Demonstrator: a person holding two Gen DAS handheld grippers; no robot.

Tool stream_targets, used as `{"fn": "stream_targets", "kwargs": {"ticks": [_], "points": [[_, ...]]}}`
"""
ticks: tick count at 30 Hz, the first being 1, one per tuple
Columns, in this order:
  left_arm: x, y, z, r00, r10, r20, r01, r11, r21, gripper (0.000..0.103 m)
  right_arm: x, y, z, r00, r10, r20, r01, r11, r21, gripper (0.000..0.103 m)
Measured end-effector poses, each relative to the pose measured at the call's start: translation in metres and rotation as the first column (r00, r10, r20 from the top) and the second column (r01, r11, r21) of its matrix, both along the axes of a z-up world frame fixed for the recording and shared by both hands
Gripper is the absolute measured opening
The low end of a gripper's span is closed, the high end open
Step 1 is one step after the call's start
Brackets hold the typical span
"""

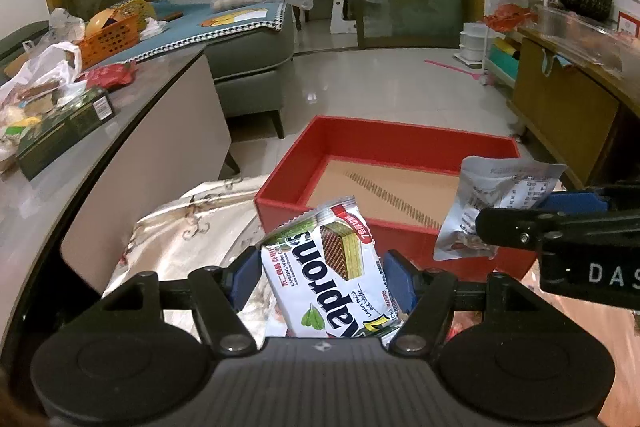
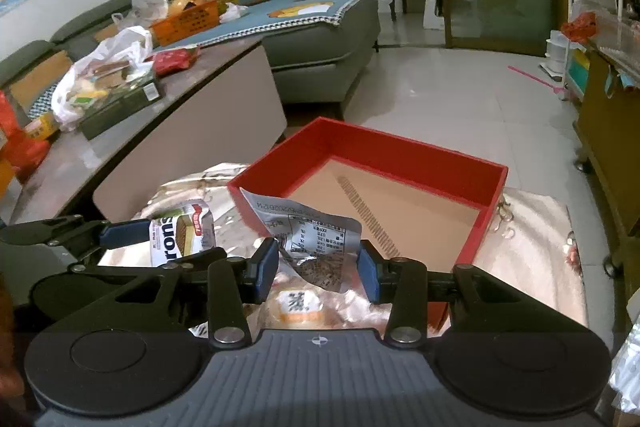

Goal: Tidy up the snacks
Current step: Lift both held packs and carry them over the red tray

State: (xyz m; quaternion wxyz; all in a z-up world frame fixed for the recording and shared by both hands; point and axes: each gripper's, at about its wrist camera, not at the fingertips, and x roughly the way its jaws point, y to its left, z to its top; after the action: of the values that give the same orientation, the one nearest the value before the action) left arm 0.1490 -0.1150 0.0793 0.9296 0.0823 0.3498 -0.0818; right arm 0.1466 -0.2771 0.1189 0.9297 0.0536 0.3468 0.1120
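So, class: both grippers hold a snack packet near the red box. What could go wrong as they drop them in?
1. The wafer packet sits tilted in the left gripper, still short of the red box; released early, it may land on the cloth.
2. The silver pouch is crumpled in the right gripper and could slip or catch the near wall.
3. The two grippers are close together and may bump.

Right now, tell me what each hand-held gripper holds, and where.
Left hand-held gripper: wafer pack, by its side edges. Right hand-held gripper: silver pouch, by its lower sides.
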Motion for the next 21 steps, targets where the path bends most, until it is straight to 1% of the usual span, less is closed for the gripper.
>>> {"fn": "stream_targets", "kwargs": {"ticks": [3,9,14,21], "points": [[0.007,-0.007,-0.001,1.000,-0.002,0.014,0.001,1.000,0.016,0.060,0.008,-0.004,-0.001,1.000,-0.013,0.001,0.013,1.000,-0.009,0.051],[0.023,-0.013,-0.006,1.000,0.007,0.015,-0.008,0.999,0.033,0.060,0.021,-0.014,-0.002,0.999,-0.035,0.003,0.035,0.999,-0.006,0.051],[0.034,-0.019,-0.008,1.000,0.010,0.020,-0.011,0.999,0.037,0.060,0.033,-0.018,-0.006,0.999,-0.047,-0.005,0.047,0.999,-0.005,0.051],[0.064,-0.020,-0.014,0.999,0.040,0.022,-0.041,0.999,0.028,0.060,0.051,-0.025,-0.014,0.997,-0.079,-0.021,0.078,0.997,-0.009,0.051]]}}
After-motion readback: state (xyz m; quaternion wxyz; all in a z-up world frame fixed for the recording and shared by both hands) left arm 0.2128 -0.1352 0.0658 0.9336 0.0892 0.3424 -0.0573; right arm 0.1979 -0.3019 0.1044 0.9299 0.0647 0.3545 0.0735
